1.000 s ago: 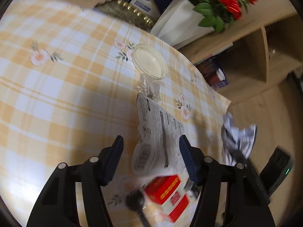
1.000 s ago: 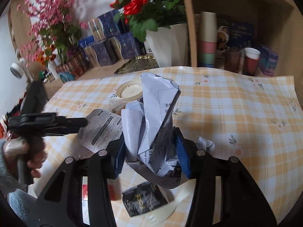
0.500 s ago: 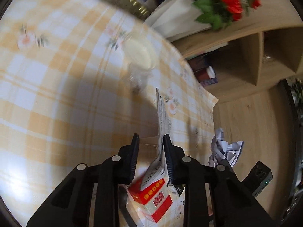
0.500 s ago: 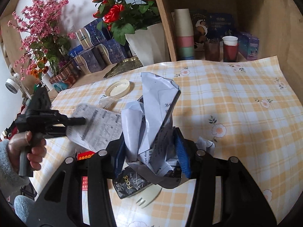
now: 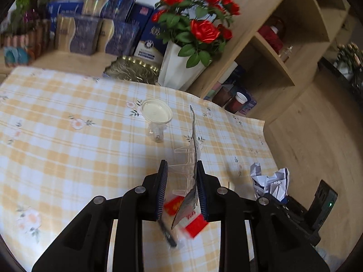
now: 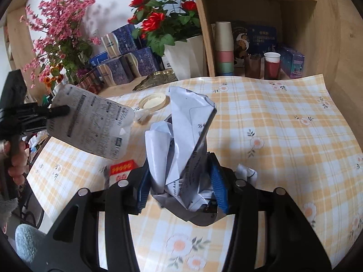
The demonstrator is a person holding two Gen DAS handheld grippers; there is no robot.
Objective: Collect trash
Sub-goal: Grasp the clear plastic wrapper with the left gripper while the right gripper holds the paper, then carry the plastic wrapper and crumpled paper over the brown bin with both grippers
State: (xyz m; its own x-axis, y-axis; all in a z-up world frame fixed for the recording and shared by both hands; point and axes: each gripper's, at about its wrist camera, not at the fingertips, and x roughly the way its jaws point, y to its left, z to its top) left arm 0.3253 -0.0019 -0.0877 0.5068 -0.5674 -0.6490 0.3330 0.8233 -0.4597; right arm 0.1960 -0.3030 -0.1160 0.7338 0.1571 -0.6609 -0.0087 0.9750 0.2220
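My left gripper [image 5: 181,182] is shut on a clear blister pack with a printed card back [image 5: 192,149], seen edge on and lifted above the checked tablecloth [image 5: 68,149]. In the right wrist view the same pack [image 6: 90,122] hangs from the left gripper [image 6: 56,111], held by a person's hand at the left edge. My right gripper [image 6: 180,181] is shut on a wad of crumpled white paper [image 6: 181,140], also visible low on the right as the paper wad [image 5: 270,181]. A red and white small box [image 6: 123,168] lies on the cloth below the pack.
A round white lid on clear plastic [image 5: 156,113] lies mid-table. A white vase of red roses [image 5: 179,68], a gold tray [image 5: 133,71] and blue boxes [image 5: 95,34] stand at the back. A wooden shelf with cups [image 6: 270,65] borders the right. A dark utensil [image 5: 168,235] lies by the red box.
The left gripper's jaws closed on the blister pack and lifted it off the table, turning it on edge. The right gripper kept its paper wad and shifted sideways.
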